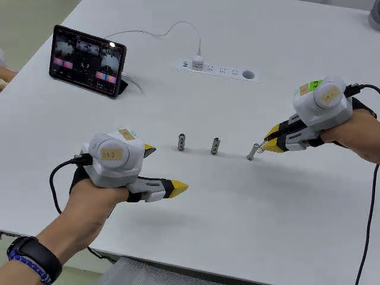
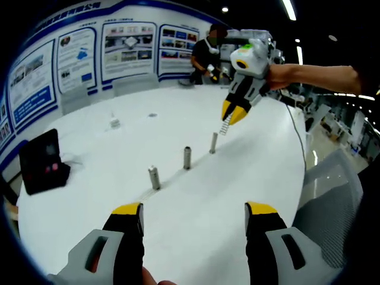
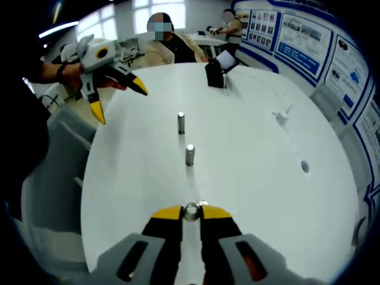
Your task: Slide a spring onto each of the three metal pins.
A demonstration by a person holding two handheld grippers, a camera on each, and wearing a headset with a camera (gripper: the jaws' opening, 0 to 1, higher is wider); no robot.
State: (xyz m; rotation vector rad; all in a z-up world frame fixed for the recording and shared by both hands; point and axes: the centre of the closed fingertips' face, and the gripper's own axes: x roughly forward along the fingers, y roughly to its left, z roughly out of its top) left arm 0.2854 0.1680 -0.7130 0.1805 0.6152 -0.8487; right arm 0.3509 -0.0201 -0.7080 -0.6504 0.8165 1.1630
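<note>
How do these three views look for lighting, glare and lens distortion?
Head view: even, soft light, a faint shadow under the left gripper, a bright glint on the tablet at its top edge. Left gripper view: strong fisheye bending of the table along its edge, and the ceiling light is blown out. Right gripper view: the same bending, with the right gripper slightly soft up close.

I count three pins (image 1: pixel 181 141) (image 1: pixel 215 145) (image 1: pixel 253 152) and one spring (image 1: pixel 260 146). There is one tablet (image 1: pixel 88 60) and one power strip (image 1: pixel 217 69). My claws (image 1: pixel 165 168) (image 1: pixel 268 141) number two.
</note>
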